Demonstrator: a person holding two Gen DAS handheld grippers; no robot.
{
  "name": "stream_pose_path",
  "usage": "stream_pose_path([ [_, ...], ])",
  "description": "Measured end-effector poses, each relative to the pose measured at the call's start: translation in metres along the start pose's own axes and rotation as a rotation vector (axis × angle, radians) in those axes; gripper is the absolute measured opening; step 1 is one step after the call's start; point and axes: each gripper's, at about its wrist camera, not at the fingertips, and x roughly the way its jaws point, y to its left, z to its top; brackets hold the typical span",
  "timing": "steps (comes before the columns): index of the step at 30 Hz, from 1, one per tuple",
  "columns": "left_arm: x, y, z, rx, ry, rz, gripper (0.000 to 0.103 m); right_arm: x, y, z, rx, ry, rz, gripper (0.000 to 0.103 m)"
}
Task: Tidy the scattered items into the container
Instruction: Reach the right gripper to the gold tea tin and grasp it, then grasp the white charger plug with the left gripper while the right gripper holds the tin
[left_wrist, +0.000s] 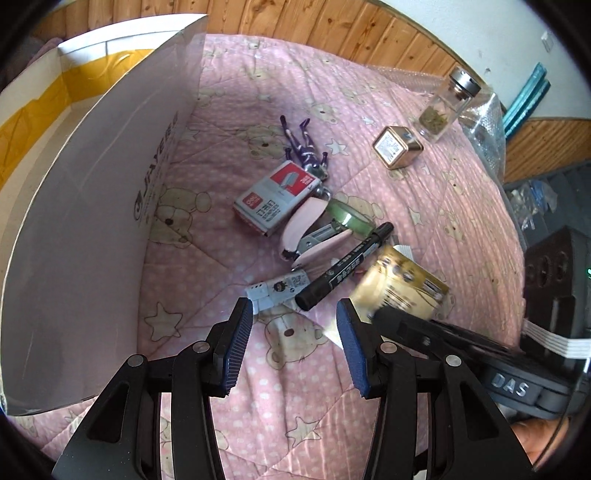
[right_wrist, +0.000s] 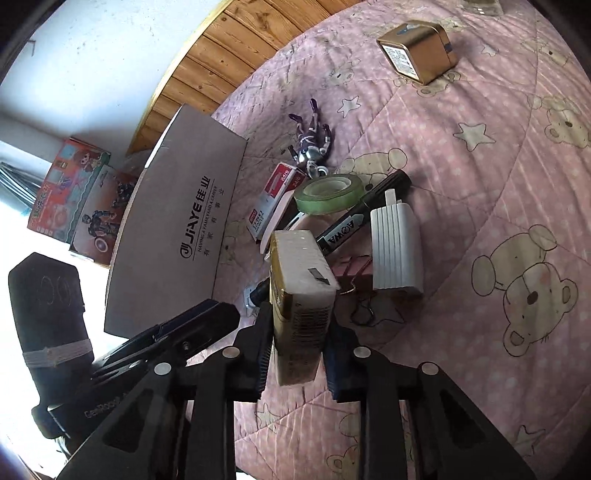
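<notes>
My right gripper is shut on a gold-and-white packet and holds it above the pink quilt; the packet shows blurred in the left wrist view. My left gripper is open and empty, just short of a black marker and a small grey-white box. Scattered beyond lie a staples box, a pink stapler, a green tape roll, a purple figurine, a gold tin and a glass jar. The cardboard box stands at the left.
A white ribbed charger-like block and a pinkish item lie beside the marker. Toy boxes sit beyond the cardboard box. Bubble wrap and a black case lie at the bed's right edge.
</notes>
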Motion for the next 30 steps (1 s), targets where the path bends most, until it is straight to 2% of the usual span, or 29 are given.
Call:
stream_pose_path([
  [3,0.004,-0.014,0.005,0.02,0.01,-0.046,0.05,-0.027,0.001,-0.001,-0.039,-0.033,-0.09,0.024],
  [6,0.014,-0.042,0.013,0.076,0.014,-0.088,0.05,-0.061,-0.013,0.0,-0.059,-0.099,-0.22,0.024],
  [9,0.033,-0.073,0.019,0.124,0.045,-0.133,0.05,-0.08,-0.037,0.003,0.012,-0.147,-0.293,0.024],
  [11,0.048,-0.085,0.024,0.116,0.06,-0.123,0.05,-0.084,-0.052,0.006,0.077,-0.161,-0.29,0.024],
  [15,0.079,-0.096,0.03,0.098,0.103,-0.104,0.049,-0.088,-0.066,0.001,0.115,-0.146,-0.252,0.024],
  [18,0.088,-0.1,0.03,0.103,0.09,-0.072,0.048,-0.089,-0.072,0.002,0.132,-0.146,-0.234,0.024],
  [21,0.094,-0.103,0.03,0.14,0.066,-0.006,0.036,-0.09,-0.077,0.002,0.154,-0.146,-0.219,0.024],
  [22,0.095,-0.106,0.028,0.166,0.056,0.027,0.025,-0.088,-0.078,0.003,0.158,-0.144,-0.212,0.024],
  [23,0.095,-0.107,0.027,0.187,0.048,0.044,0.023,-0.088,-0.078,0.003,0.161,-0.142,-0.206,0.024],
  [30,0.086,-0.105,0.025,0.167,0.041,0.025,0.022,-0.087,-0.077,0.002,0.163,-0.143,-0.169,0.024],
])
